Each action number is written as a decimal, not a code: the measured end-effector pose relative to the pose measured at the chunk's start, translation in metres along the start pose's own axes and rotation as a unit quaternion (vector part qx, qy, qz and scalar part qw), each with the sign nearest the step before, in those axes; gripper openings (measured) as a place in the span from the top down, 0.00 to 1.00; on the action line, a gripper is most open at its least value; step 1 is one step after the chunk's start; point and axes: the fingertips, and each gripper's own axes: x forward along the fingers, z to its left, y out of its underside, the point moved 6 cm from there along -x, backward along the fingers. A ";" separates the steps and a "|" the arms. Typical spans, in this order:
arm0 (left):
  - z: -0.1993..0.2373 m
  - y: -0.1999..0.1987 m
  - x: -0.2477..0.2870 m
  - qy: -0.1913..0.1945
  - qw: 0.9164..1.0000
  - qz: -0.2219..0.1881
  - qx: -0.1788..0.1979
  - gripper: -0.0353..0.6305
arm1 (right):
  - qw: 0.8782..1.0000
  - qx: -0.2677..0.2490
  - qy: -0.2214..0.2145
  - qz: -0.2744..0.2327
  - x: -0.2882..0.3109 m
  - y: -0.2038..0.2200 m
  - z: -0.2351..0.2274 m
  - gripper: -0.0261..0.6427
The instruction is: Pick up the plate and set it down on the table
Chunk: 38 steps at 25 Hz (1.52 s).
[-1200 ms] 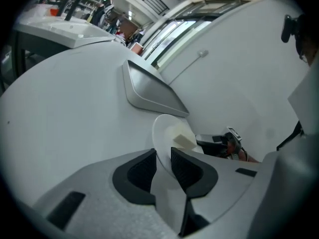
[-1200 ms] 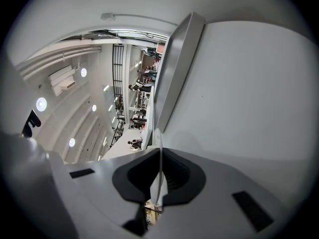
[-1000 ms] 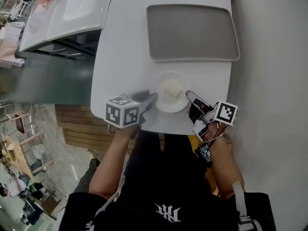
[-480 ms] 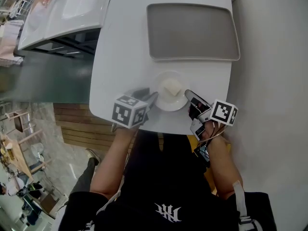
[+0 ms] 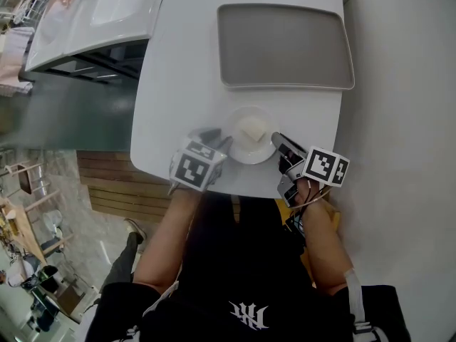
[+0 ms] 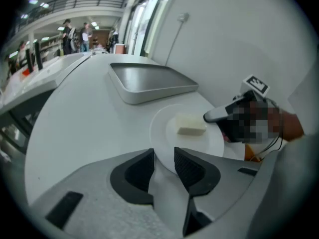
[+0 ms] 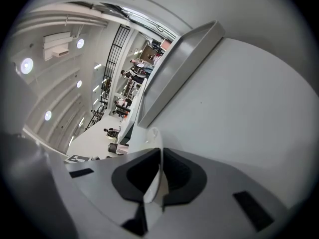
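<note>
A small white plate with a pale block on it sits on the white table, near its front edge. My left gripper is at the plate's left rim. Its jaws have just been opening, and in the left gripper view the plate has its rim in the gap of the left gripper, with the pads apart from it. My right gripper is shut on the right rim. In the right gripper view the plate runs edge-on between the jaws of the right gripper.
A grey tray lies on the table just beyond the plate. The table's front edge is close under both grippers, against the person's body. A white counter stands at the far left across a gap.
The left gripper's marker cube has rolled and shifted right, closer to the plate. The right gripper has edged slightly left. The plate stays on the table.
</note>
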 end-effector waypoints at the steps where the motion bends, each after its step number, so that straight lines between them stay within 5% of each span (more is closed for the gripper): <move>1: -0.001 0.000 0.000 -0.009 1.000 0.005 0.016 0.76 | 1.000 -0.008 0.004 -0.001 0.000 -0.001 0.001 0.94; 7: -0.003 -0.003 0.002 -0.034 0.997 0.014 0.061 0.76 | 0.995 -0.083 0.051 0.019 0.004 -0.002 0.002 0.93; 12: -0.006 -0.005 0.005 -0.055 0.993 0.021 0.099 0.76 | 0.979 -0.171 0.104 0.044 0.008 0.001 -0.002 0.89; 18: -0.003 -0.007 0.007 -0.063 0.992 0.015 0.110 0.76 | 0.933 -0.315 0.164 0.065 0.017 -0.002 0.008 0.84; 21: 0.002 -0.004 0.005 -0.066 0.991 -0.004 0.113 0.79 | 0.907 -0.383 0.172 0.037 0.014 -0.008 0.011 0.85; 24: 0.000 -0.001 -0.018 -0.069 0.986 -0.062 0.139 0.86 | 0.907 -0.410 0.089 -0.040 -0.010 -0.017 0.027 0.91; 27: -0.020 0.001 -0.067 0.034 0.972 -0.211 0.093 0.94 | 0.912 -0.392 -0.074 -0.097 -0.052 -0.016 0.060 0.95; 28: -0.029 0.002 -0.088 0.094 0.957 -0.271 0.044 0.94 | 0.914 -0.373 -0.127 -0.099 -0.065 -0.012 0.071 0.95; 29: -0.038 0.002 -0.110 0.159 0.930 -0.330 -0.011 0.94 | 0.913 -0.355 -0.175 -0.096 -0.076 -0.007 0.083 0.95; 31: -0.055 -0.005 -0.153 0.272 0.857 -0.427 -0.092 0.94 | 0.901 -0.339 -0.253 -0.096 -0.094 -0.002 0.115 0.95; 32: -0.061 -0.011 -0.171 0.315 0.822 -0.462 -0.104 0.94 | 0.888 -0.343 -0.284 -0.111 -0.103 -0.002 0.135 0.95; 34: -0.075 -0.028 -0.203 0.401 0.757 -0.509 -0.083 0.93 | 0.857 -0.357 -0.337 -0.160 -0.120 -0.005 0.173 0.95; 36: -0.096 -0.039 -0.240 0.502 0.673 -0.541 -0.053 0.93 | 0.834 -0.362 -0.365 -0.200 -0.141 0.004 0.202 0.95; 37: -0.108 -0.039 -0.258 0.547 0.628 -0.552 -0.040 0.93 | 0.830 -0.364 -0.367 -0.209 -0.149 0.012 0.210 0.95; 38: -0.119 -0.039 -0.272 0.584 0.594 -0.553 -0.029 0.93 | 0.830 -0.368 -0.362 -0.212 -0.155 0.022 0.215 0.95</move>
